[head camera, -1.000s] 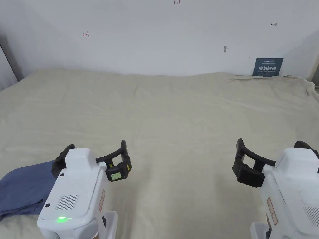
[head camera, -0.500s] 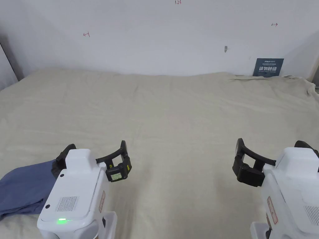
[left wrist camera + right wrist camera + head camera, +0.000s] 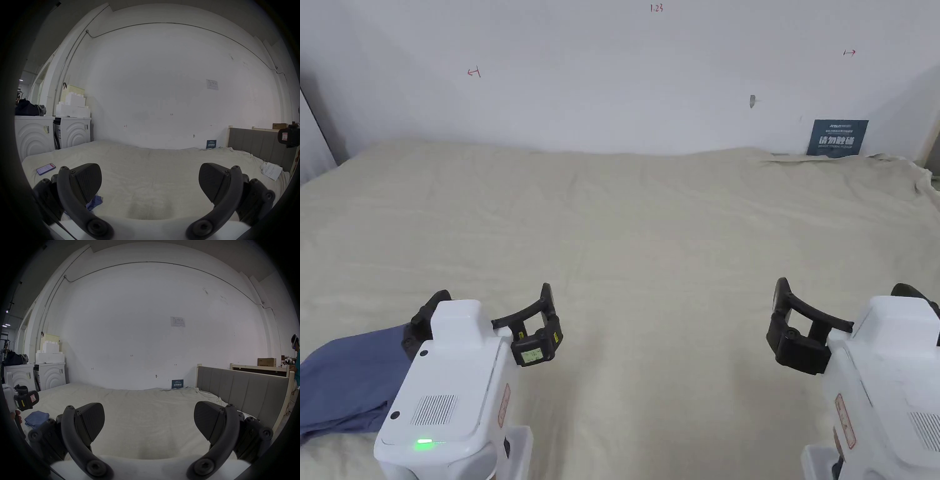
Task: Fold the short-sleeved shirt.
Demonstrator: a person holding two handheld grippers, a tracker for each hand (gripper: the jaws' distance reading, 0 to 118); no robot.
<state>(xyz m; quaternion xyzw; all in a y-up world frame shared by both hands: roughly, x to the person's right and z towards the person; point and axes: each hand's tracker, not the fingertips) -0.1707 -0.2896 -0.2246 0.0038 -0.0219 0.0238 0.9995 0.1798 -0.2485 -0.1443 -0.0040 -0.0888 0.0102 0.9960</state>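
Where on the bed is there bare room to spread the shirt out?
The sheet is bare from between the left gripper and right gripper back to the wall. Crowded spots: blue shirt near-left, phone far-left, paper far-right.

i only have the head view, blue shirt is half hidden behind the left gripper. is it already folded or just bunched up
Observer: In the right gripper view the blue shirt lies as a small stacked bundle on the bed sheet, apart from both grippers.
Operator: anything else lying on the bed near it
Observer: Yes, a phone lies flat on the sheet, beyond the shirt toward the washing machines.
Operator: right gripper open? i see just one of its fingers
Observer: The right gripper is wide open, with nothing between its fingers.
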